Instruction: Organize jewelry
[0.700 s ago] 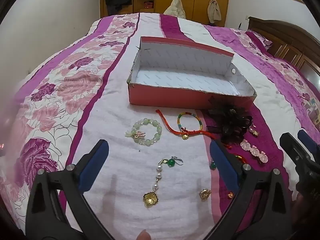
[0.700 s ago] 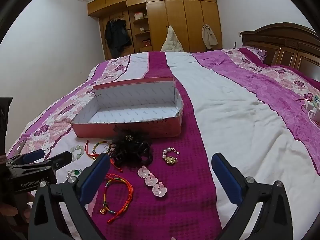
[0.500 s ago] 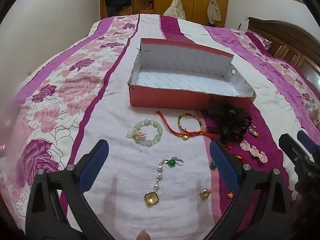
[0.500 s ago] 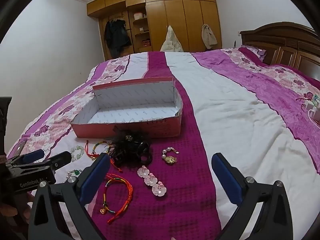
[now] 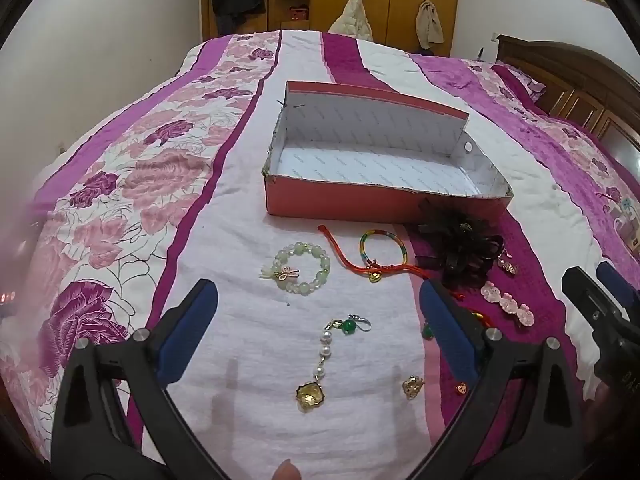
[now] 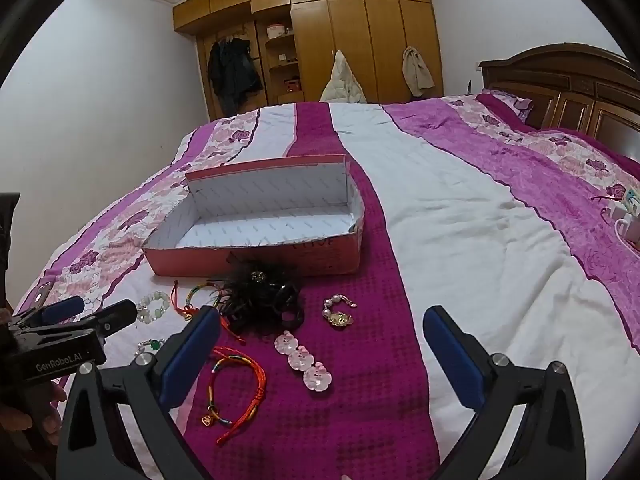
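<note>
Left wrist view: pearl charm [image 5: 320, 360] lies between open left gripper [image 5: 316, 312] fingers, seemingly untouched.

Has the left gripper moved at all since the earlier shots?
Yes, slightly: the left gripper has pulled back, since the red box and the bead bracelet sit lower in its view.

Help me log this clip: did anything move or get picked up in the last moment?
Almost nothing. The left view crept slightly, so the pink box sits a touch lower in frame. Nothing was grasped or released: the left hand-held gripper and right hand-held gripper remain open and empty, and the jewelry, like the green bead bracelet, lies where it was.
</note>
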A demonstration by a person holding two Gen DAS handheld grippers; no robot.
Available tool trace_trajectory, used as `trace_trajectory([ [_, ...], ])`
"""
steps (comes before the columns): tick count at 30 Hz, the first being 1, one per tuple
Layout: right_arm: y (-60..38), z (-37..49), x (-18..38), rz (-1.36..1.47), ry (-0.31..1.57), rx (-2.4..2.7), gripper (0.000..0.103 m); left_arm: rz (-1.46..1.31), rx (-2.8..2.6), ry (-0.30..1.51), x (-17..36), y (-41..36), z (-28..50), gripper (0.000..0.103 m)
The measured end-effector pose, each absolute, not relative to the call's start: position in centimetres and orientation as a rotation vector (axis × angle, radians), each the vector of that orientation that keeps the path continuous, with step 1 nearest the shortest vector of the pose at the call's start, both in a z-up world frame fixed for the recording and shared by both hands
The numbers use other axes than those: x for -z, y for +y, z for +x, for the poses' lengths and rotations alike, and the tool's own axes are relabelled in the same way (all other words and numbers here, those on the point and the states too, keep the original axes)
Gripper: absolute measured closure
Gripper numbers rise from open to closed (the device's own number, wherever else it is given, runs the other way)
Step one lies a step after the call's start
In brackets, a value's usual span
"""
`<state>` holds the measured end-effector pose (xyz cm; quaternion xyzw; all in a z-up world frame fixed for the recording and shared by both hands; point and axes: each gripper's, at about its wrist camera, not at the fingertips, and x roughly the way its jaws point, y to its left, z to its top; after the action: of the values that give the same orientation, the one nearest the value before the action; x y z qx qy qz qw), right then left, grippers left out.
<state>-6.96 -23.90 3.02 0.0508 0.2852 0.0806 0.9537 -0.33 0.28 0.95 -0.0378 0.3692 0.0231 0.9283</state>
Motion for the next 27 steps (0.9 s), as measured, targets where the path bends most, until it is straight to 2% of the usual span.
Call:
trace_trajectory([
  [27, -23.96, -7.17, -3.59, 0.103, 0.575, -0.164, 0.000, -0.077, -0.051, 0.737, -1.33, 0.62, -0.58, 0.009],
])
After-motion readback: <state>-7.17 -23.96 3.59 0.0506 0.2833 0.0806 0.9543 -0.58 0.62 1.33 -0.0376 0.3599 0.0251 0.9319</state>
